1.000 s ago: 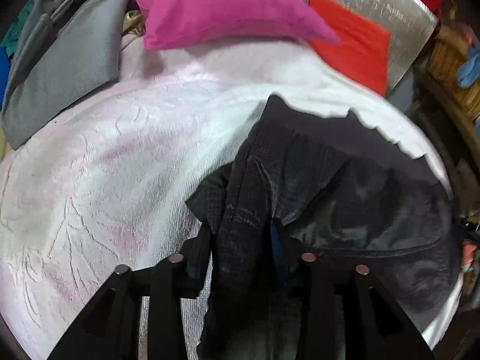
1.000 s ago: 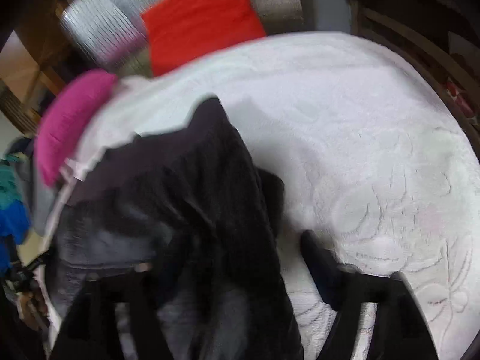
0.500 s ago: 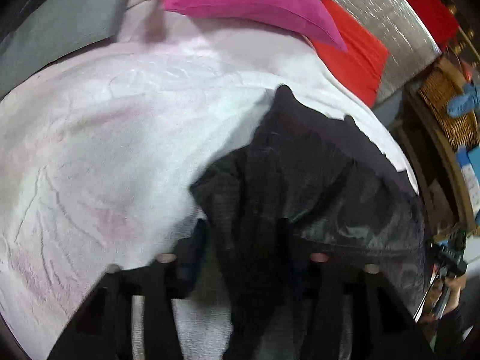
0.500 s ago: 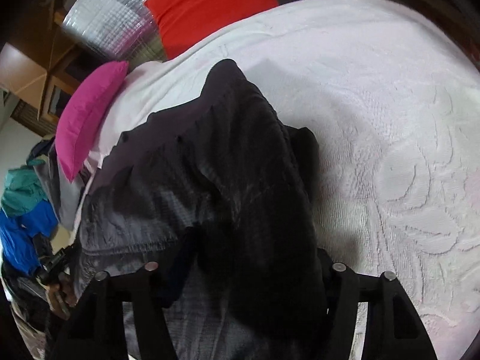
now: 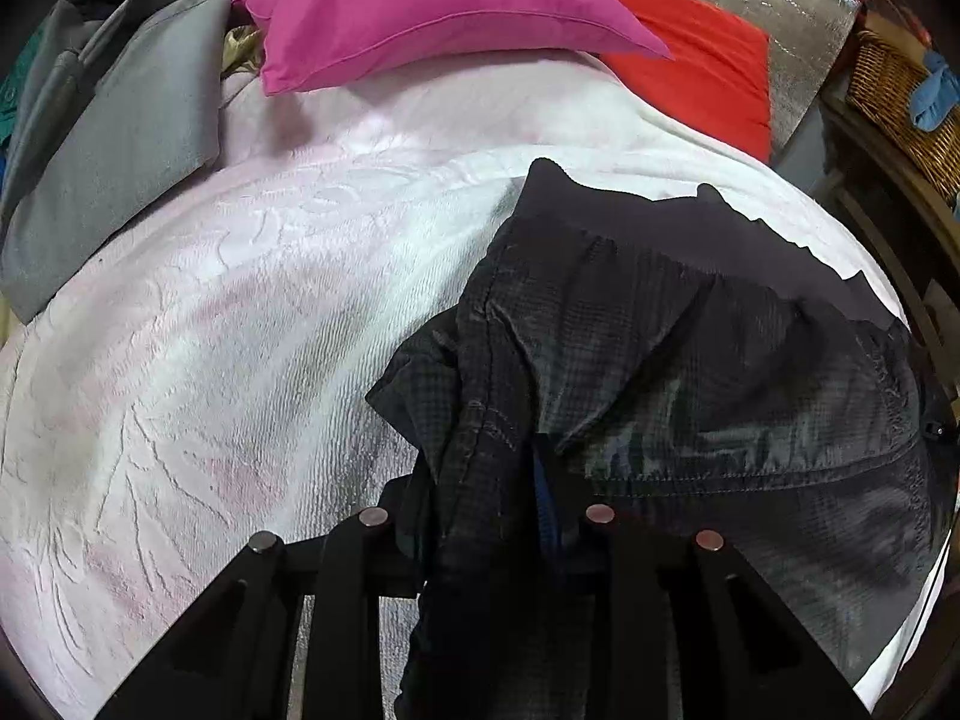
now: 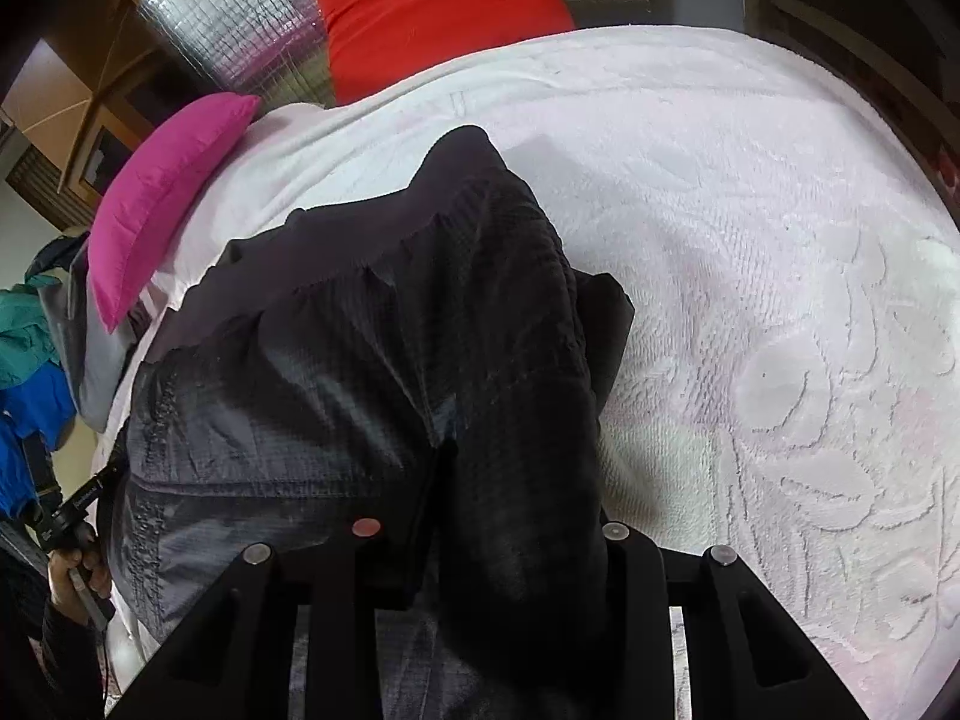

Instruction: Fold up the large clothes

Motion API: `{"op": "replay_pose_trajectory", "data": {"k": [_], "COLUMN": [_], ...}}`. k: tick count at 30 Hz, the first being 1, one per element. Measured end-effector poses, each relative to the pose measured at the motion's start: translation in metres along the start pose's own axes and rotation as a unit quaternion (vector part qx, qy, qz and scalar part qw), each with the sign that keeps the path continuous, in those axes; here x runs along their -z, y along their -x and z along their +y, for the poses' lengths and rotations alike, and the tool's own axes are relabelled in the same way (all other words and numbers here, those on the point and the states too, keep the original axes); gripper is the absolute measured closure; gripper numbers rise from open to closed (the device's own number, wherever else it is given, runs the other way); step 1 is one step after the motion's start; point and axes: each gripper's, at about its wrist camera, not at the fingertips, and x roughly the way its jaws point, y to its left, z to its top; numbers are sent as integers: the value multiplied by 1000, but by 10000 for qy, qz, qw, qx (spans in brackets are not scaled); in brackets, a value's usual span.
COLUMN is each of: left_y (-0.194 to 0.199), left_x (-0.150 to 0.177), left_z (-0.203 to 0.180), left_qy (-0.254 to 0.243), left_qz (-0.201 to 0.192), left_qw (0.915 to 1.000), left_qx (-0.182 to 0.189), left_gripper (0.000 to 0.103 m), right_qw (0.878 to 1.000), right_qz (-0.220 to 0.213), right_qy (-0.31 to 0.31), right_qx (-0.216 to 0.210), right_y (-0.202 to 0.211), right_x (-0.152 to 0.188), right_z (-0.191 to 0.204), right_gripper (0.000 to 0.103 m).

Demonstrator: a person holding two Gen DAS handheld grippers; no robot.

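Both grippers – left gripper, right gripper – just closed, pinching dark jacket.

Each handheld tool is matte black. The left tool and the right tool look alike: two flat, angular plastic arms on each side, each arm capped by a small round silver screw head, joined by a black crossbar. At the right view's lower left edge, a hand shows above a dark sleeve.
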Motion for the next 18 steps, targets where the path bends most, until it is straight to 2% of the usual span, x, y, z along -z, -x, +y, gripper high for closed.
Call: {"op": "replay_pose_trajectory", "data": {"k": [10,11,13,15,17,18], "left_y": [0,0,2,11,24,29], "left_x": [6,6,4,3,4,5], "left_z": [-2,-1,4,12,23,30], "left_qy": [-174,-135,108,325,543,659], "left_qz": [-71,-49,22,-3,-80,-129], "left_qw": [9998,9999,9999,9992,9967,9946], "left_qx": [-42,-29,44,247,600,793], "left_gripper": [73,72,69,68,56,45], "right_qw": [9999,9998,9988,9992,9991,9989], "right_qz": [-37,-66,-159,-160,-197,-230], "right_qy": [15,-35,-143,-280,-360,-396], "right_qx": [125,196,452,248,42,-57], "right_y": [1,1,5,11,20,23], "right_x": [1,1,2,4,6,6], "right_z": [-1,-1,-4,-10,-15,-18], "right_gripper": [67,63,36,35,35,35]}}
